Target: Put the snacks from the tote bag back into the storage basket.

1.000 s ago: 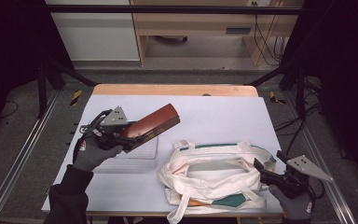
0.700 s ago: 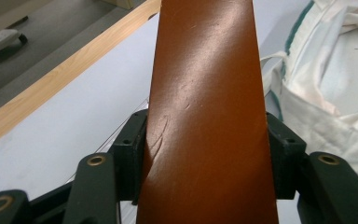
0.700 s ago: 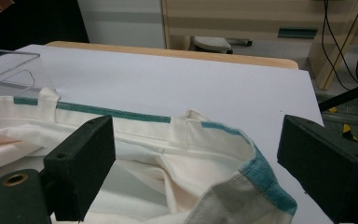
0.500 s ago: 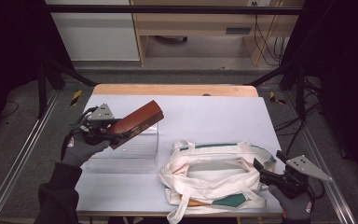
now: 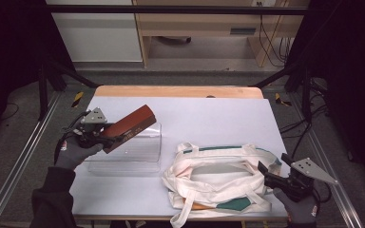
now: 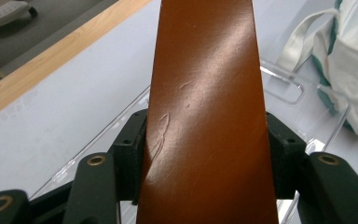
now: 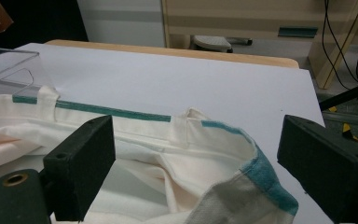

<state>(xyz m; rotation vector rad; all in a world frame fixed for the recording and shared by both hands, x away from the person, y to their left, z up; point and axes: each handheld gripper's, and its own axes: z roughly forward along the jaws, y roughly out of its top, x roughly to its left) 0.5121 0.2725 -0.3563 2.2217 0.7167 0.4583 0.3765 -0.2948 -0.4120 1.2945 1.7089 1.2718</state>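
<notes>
A long brown leather case [image 5: 129,125] is tilted above a clear plastic tray [image 5: 123,154] at the table's left. My left gripper [image 5: 110,136] is shut on the case's lower end. In the left gripper view both black jaws press on the sides of the case [image 6: 205,93], and the left gripper [image 6: 207,154] points over the tray [image 6: 284,88]. A white tote bag with green trim [image 5: 218,175] lies at the front right. My right gripper [image 5: 270,174] stands open at the bag's right end. The bag's rim [image 7: 223,154] lies loose between the wide-apart jaws of the right gripper [image 7: 205,168].
The white table [image 5: 209,111] has a wooden strip along its far edge. Black frame bars and cables stand on the floor to both sides. A pale cabinet and wooden furniture stand behind the table. The tray's corner [image 7: 4,65] lies just left of the bag.
My left hand has carried the brown case to the left and a little lower, over the clear tray's left part. The right gripper and the bag have stayed put.
</notes>
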